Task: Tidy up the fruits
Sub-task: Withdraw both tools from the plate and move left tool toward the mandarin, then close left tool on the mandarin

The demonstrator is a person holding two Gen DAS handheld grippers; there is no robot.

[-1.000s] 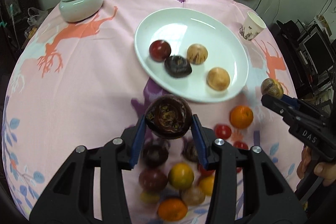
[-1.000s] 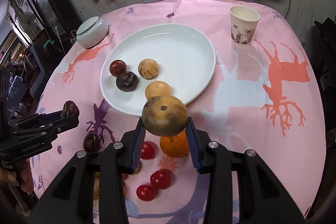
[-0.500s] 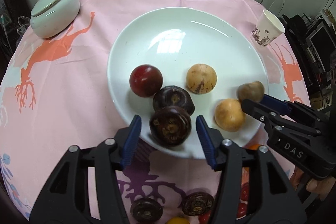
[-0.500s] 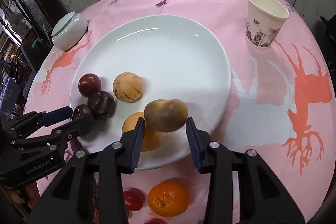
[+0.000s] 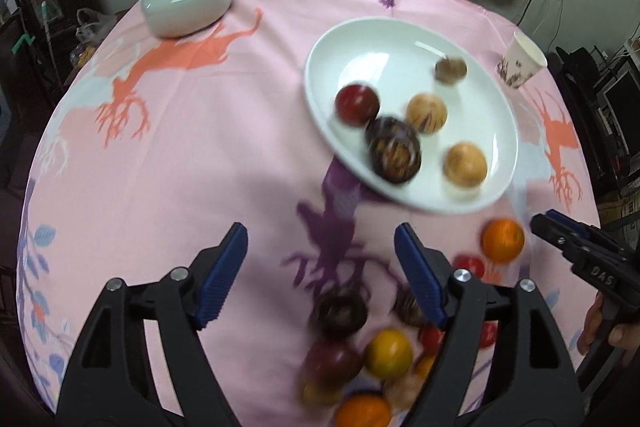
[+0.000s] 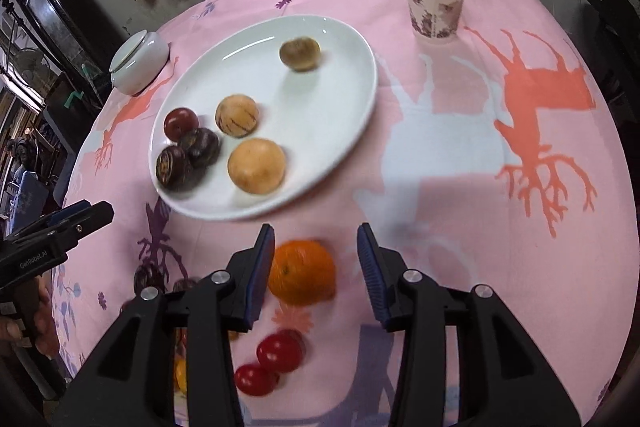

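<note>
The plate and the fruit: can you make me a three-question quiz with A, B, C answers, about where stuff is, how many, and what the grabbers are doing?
1. Where is the paper cup?
A. on the plate
B. on the cloth beyond the plate
C. in a gripper

2. How many fruits lie on the plate?
A. three
B. six
C. nine

3. What does the right gripper hold?
A. nothing
B. the cup
C. a red fruit

Answers:
1. B, the cup stands upright on the pink cloth, clear of the plate's rim.
2. B, one red, two dark, three tan.
3. A, its jaws are opening and grip nothing; the orange seen between them lies on the cloth. The left gripper is opening and empty too.
</note>
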